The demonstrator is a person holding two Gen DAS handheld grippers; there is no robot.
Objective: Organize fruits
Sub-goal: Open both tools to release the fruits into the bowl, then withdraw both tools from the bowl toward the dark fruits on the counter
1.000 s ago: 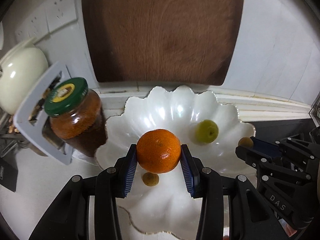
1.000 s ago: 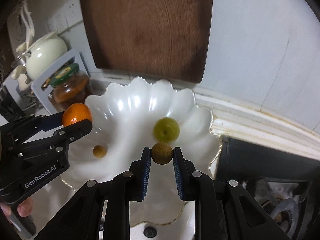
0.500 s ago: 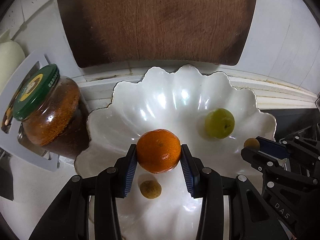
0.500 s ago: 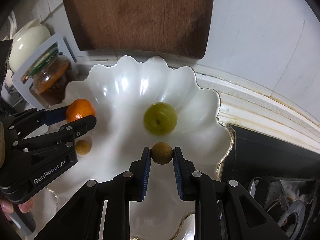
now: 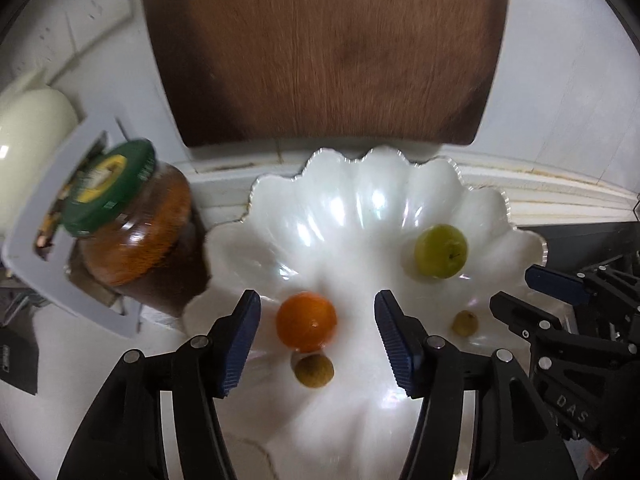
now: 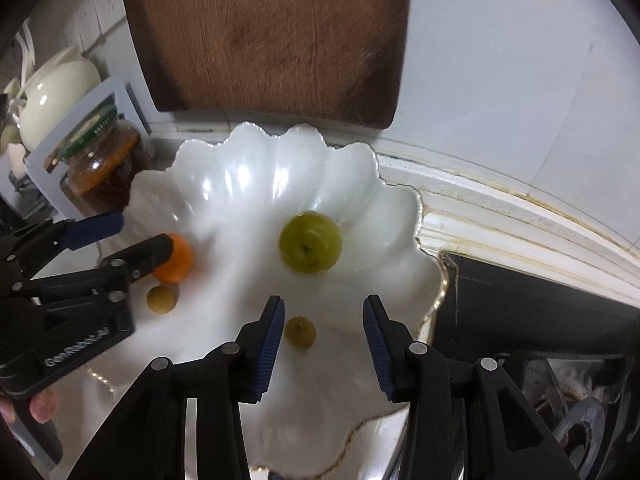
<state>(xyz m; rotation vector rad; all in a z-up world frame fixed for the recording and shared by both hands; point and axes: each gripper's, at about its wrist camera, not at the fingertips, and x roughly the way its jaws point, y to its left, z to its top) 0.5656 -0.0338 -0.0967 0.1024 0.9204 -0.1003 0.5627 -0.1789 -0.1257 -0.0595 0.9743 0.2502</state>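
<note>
Fingers apart, both grippers | orange (image 5: 306,321) between left fingers, seemingly untouched | brown fruit (image 6: 299,332) between right fingers

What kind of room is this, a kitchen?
Most likely a home kitchen counter: a wooden cutting board leans against the wall, a jar stands beside the white fruit dish, and part of a stove shows at right.

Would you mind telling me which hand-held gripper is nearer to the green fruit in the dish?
Right. The right hand-held gripper is open just in front of the green fruit; the left hand-held gripper sits farther off, around the orange.
</note>
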